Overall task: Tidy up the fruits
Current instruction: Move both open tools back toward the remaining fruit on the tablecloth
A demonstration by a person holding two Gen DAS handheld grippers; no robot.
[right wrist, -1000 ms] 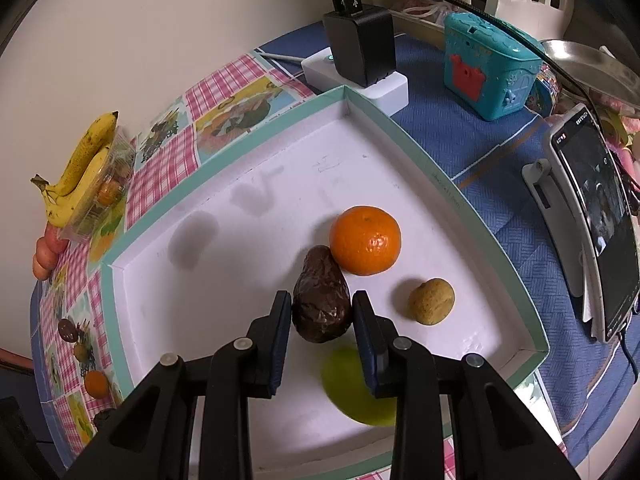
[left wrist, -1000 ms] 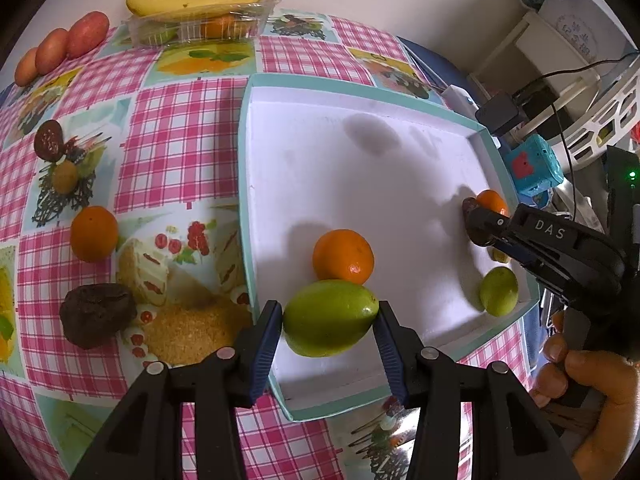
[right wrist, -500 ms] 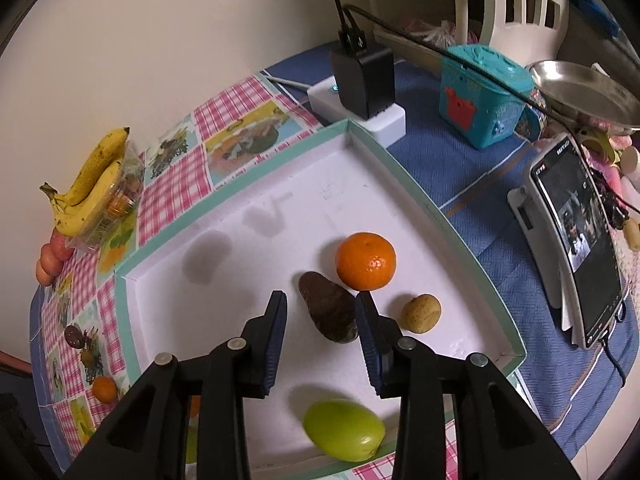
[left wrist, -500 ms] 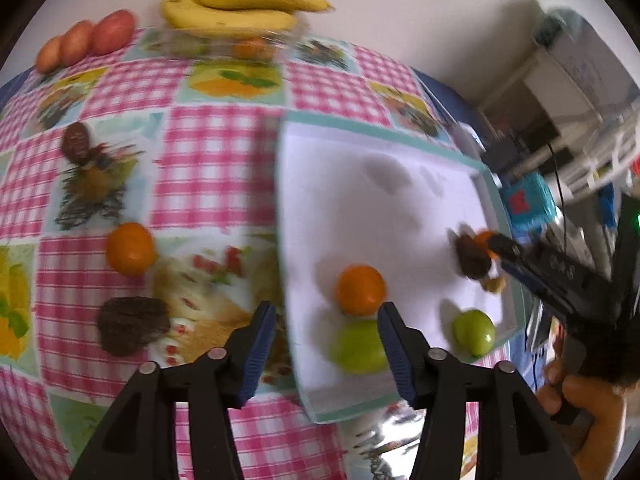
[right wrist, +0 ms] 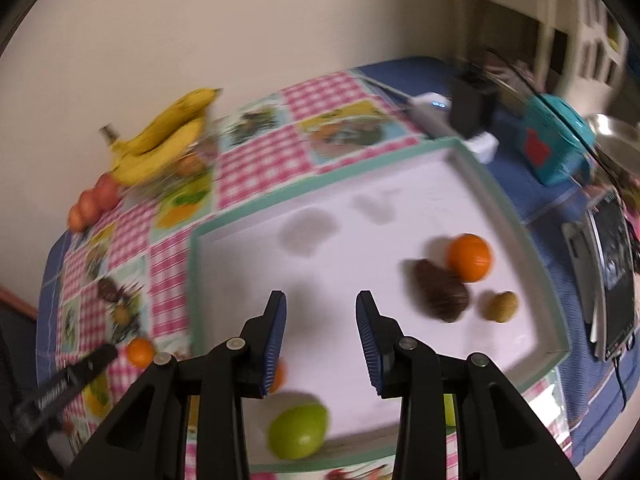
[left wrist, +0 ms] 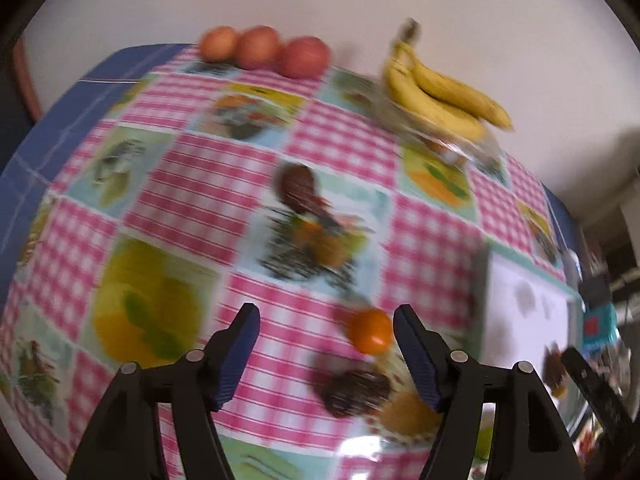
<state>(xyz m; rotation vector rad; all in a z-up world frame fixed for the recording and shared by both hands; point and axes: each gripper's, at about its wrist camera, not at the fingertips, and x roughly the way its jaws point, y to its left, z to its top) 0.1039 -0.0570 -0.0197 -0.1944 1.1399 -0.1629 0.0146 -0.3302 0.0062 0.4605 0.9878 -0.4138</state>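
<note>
The left gripper [left wrist: 326, 334] was spread wide and empty above the pink checked tablecloth [left wrist: 340, 148], outside the white teal-rimmed tray [right wrist: 504, 196]. The right gripper [right wrist: 320, 320] hung agape, empty, over that tray. Inside it lay a round orange [right wrist: 469, 257], a dark brown fruit [right wrist: 440, 296] and a green mango [right wrist: 298, 432].

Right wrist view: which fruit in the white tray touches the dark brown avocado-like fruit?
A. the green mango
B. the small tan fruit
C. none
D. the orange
D: the orange sits against the dark brown fruit in the tray; the others lie apart.
</note>
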